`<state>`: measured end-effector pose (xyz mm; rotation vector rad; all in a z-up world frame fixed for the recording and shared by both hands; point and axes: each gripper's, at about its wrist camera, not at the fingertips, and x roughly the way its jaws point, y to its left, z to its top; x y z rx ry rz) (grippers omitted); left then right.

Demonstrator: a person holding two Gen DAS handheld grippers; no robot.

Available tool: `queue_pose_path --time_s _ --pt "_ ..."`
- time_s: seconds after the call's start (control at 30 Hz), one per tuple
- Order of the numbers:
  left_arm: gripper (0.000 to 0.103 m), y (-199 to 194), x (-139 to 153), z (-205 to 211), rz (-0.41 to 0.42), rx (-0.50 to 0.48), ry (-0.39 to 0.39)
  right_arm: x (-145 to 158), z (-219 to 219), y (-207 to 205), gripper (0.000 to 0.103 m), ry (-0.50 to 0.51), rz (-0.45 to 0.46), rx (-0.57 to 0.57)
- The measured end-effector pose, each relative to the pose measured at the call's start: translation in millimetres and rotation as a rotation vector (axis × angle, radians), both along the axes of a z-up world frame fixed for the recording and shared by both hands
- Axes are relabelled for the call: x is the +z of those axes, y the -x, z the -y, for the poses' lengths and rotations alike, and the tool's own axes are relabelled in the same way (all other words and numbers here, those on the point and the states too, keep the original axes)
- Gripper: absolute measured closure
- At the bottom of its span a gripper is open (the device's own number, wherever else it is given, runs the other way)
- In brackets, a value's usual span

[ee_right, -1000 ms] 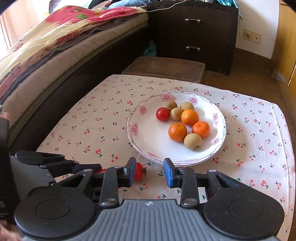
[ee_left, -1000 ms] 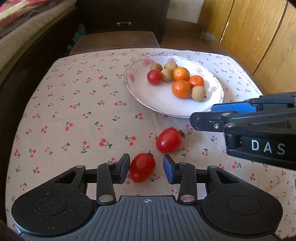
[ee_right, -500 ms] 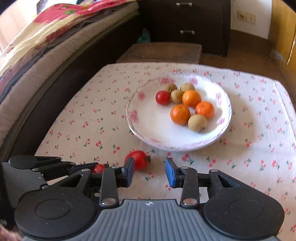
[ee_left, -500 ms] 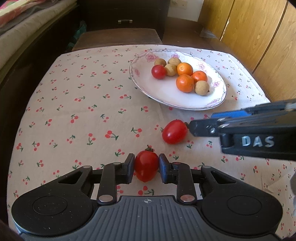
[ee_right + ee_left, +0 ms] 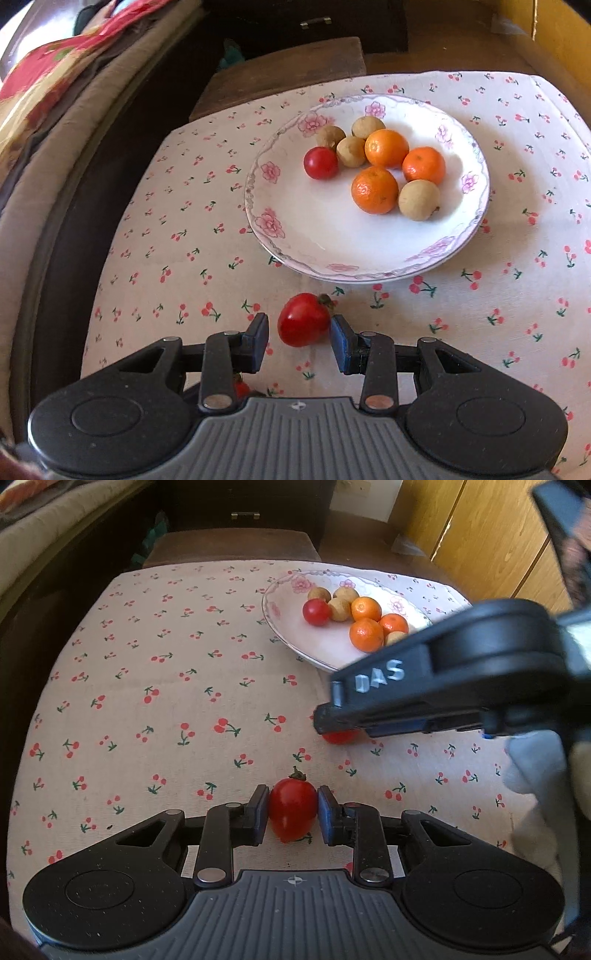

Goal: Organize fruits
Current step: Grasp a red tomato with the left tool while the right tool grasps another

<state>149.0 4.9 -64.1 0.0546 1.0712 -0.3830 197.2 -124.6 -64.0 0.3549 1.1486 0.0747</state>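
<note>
My left gripper (image 5: pixel 290 812) is shut on a red cherry tomato (image 5: pixel 292 809) that rests on the cherry-print tablecloth. My right gripper (image 5: pixel 299 334) is open around a second red tomato (image 5: pixel 303 324) on the cloth; the right pad touches or nearly touches it. In the left wrist view the right gripper (image 5: pixel 436 698) hides most of that tomato (image 5: pixel 338 737). A white floral plate (image 5: pixel 332 236) holds a small tomato (image 5: pixel 320 163), three oranges (image 5: pixel 375 189) and several brown longans (image 5: pixel 419 199).
A bed with a patterned blanket (image 5: pixel 55 85) runs along the left. A dark wooden stool (image 5: pixel 284 70) stands beyond the table's far edge. Wooden cabinet doors (image 5: pixel 480 535) are at the right. The cloth-covered table (image 5: pixel 166 686) drops off at its left edge.
My left gripper closed on the near tomato. My right gripper moved down and forward, and its open fingers now straddle the second tomato.
</note>
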Motion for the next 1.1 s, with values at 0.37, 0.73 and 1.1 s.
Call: queue_pose_path --time_s 0.37,0.73,1.1 --pt "0.066 -4 -1 -11 -0.018 0.010 0.041 -1 -17 -16 0.065 0.149 -0.021 0.038" --pt "0.066 -1 0 -6 -0.003 -0.005 0.018 -1 -38 -13 0.069 0.280 0.012 0.181" --pt "0.067 3 0 -1 0.013 -0.033 -0.023 6 -22 21 0.070 0.336 0.065 0.256"
